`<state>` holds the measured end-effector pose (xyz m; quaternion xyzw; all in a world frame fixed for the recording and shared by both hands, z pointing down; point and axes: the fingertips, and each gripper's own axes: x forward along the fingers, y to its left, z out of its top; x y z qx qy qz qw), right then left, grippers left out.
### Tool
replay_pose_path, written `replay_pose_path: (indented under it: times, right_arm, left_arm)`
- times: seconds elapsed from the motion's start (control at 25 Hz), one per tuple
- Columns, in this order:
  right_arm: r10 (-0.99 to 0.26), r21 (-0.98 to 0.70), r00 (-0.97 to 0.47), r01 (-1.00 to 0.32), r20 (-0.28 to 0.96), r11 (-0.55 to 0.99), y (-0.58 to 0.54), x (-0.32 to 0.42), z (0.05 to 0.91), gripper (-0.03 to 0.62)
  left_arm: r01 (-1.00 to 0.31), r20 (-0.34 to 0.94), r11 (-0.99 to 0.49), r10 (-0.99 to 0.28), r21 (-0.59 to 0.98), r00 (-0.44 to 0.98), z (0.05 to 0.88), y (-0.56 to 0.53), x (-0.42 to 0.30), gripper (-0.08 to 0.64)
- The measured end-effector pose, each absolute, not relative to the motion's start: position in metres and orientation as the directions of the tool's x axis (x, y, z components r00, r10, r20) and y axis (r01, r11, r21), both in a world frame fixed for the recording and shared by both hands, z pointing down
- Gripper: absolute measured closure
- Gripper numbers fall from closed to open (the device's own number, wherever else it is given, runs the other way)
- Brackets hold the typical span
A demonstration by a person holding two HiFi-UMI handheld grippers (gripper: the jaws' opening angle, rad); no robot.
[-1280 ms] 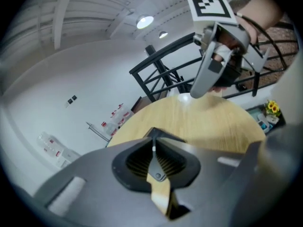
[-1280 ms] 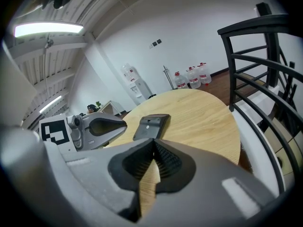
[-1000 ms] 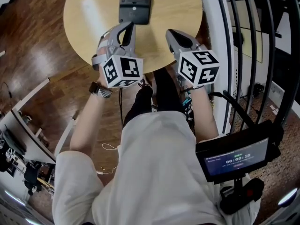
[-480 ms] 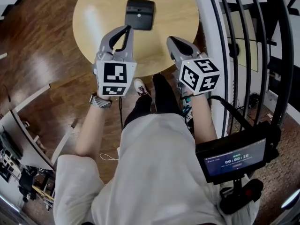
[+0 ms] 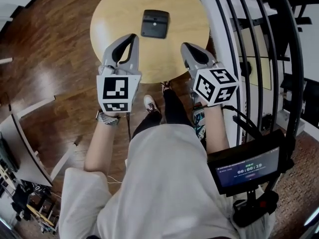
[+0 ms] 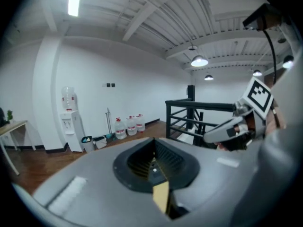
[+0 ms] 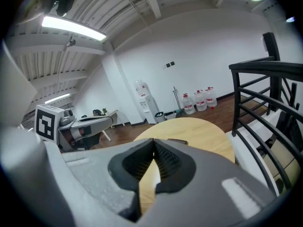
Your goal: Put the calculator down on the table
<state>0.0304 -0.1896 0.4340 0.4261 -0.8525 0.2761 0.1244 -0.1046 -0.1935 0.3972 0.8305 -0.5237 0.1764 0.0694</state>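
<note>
Now both pairs of jaws are pressed together with nothing between them: the left gripper [image 5: 131, 37] at centre left of the head view, the right gripper [image 5: 185, 47] at centre right. Beyond them, in the upper middle, the calculator [image 5: 155, 24] lies flat on the round wooden table [image 5: 114, 19], apart from both. It looks light, stiff and smooth; I would take it by its two opposite edges. A black railing [image 5: 259, 44] stands at the right and probably blocks nothing
</note>
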Motion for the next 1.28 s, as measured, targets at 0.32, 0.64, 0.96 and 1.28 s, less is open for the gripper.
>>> replay_pose_path:
  times: [0.32, 0.64, 0.96, 1.28]
  right_arm:
    - [-0.707, -0.32, -0.601, -0.798, 0.373, 0.51, -0.16, 0.018, 0.39, 0.589]
    - [-0.748, -0.288, -0.592, -0.804, 0.3, 0.521, -0.122, 0.006, 0.344, 0.59]
    - [-0.764, -0.237, -0.599, -0.799, 0.24, 0.552, -0.119, 0.014, 0.321, 0.589]
    - [-0.755, -0.209, -0.626, -0.779, 0.195, 0.592, -0.11, 0.024, 0.286, 0.589]
  left_arm:
    - [-0.92, 0.195, -0.39, -0.906, -0.035, 0.376, 0.343, -0.154, -0.124, 0.555]
    - [-0.905, 0.153, -0.423, -0.898, -0.046, 0.412, 0.313, -0.104, -0.138, 0.554]
    - [-0.915, 0.158, -0.396, -0.911, -0.082, 0.38, 0.316, -0.098, -0.15, 0.554]
    - [-0.939, 0.122, -0.341, -0.935, -0.045, 0.333, 0.285, -0.091, -0.156, 0.554]
